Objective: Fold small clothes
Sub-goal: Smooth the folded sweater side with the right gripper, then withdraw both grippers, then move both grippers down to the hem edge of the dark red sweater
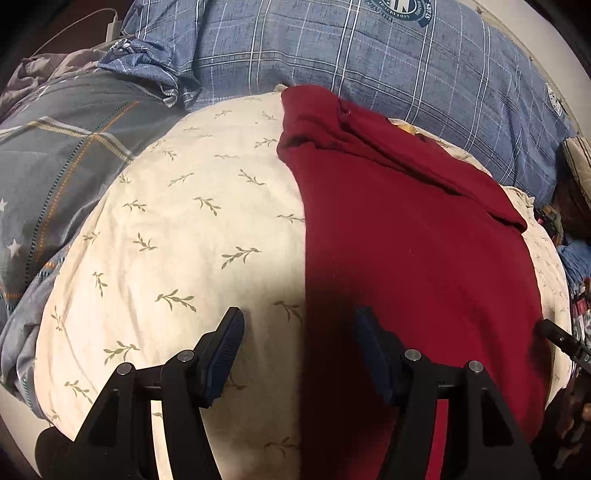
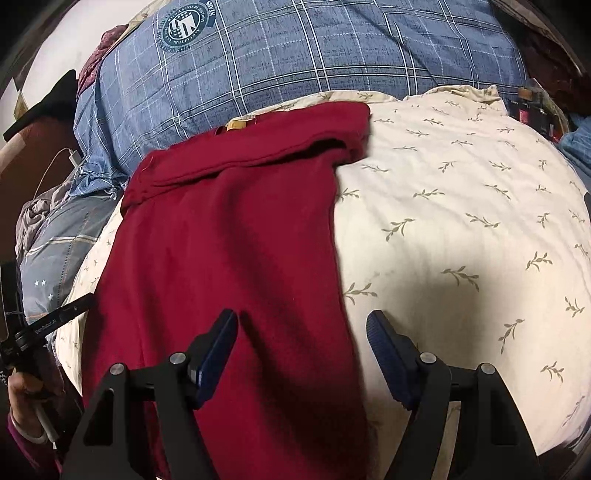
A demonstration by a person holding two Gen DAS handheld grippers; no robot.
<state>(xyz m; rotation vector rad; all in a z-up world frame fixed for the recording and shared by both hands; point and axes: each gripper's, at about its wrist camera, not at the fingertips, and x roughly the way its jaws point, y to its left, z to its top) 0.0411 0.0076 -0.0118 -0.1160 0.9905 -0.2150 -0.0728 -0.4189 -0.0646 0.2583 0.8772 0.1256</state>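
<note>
A dark red garment point(image 1: 406, 240) lies flat on a cream leaf-print cushion point(image 1: 184, 221), with its far end folded over into a thick band. My left gripper point(image 1: 299, 325) hovers open over the garment's left edge, one finger above the cream cloth and the other above the red. In the right wrist view the red garment point(image 2: 229, 229) fills the left half of the cushion point(image 2: 461, 203). My right gripper point(image 2: 303, 325) stands open astride its right edge, and the pads press on nothing. The left gripper's tip point(image 2: 55, 317) shows at the far left.
A blue plaid pillow point(image 1: 332, 55) with a round badge lies behind the cushion. A grey quilt with stars point(image 1: 55, 155) sits at the left, and a white charger and cable point(image 1: 110, 26) beyond it. A person's hand point(image 2: 26, 391) holds the left gripper's handle. Dark clutter point(image 1: 576, 192) lines the right edge.
</note>
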